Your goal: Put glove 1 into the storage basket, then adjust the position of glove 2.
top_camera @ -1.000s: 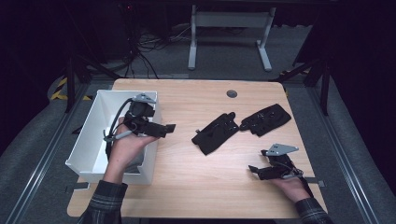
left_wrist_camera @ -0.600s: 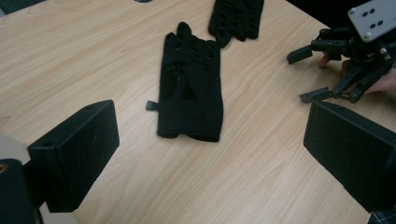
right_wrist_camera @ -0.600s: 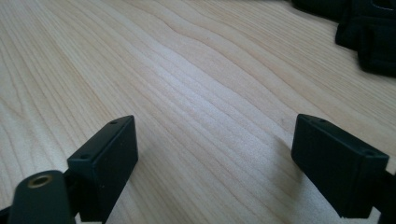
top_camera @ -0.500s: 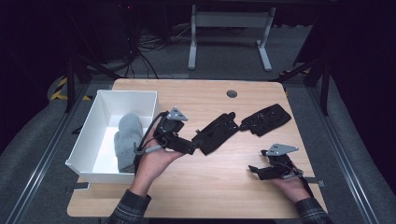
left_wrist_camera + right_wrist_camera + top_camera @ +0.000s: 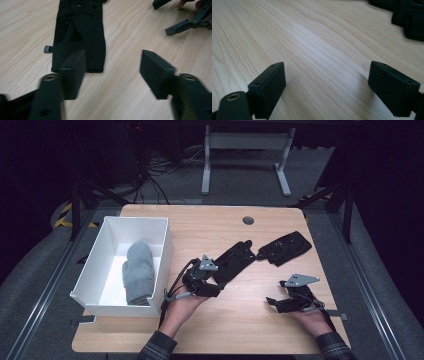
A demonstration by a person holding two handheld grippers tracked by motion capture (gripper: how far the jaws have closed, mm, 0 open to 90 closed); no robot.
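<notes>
Glove [image 5: 78, 35] cuff lies just ahead of left gripper [image 5: 112, 72] fingers [image 5: 72, 72], untouched.

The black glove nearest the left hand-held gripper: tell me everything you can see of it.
The black glove lies flat on the wooden table, running diagonally, cuff toward the left hand-held gripper. It looks like soft dark fabric with cut-out openings on its back and a small tab at one side. The gripper's jaws, which have just been closing, stand apart at the cuff end, one over its corner; whether it touches is unclear. A second black glove lies close beyond its far end.
</notes>
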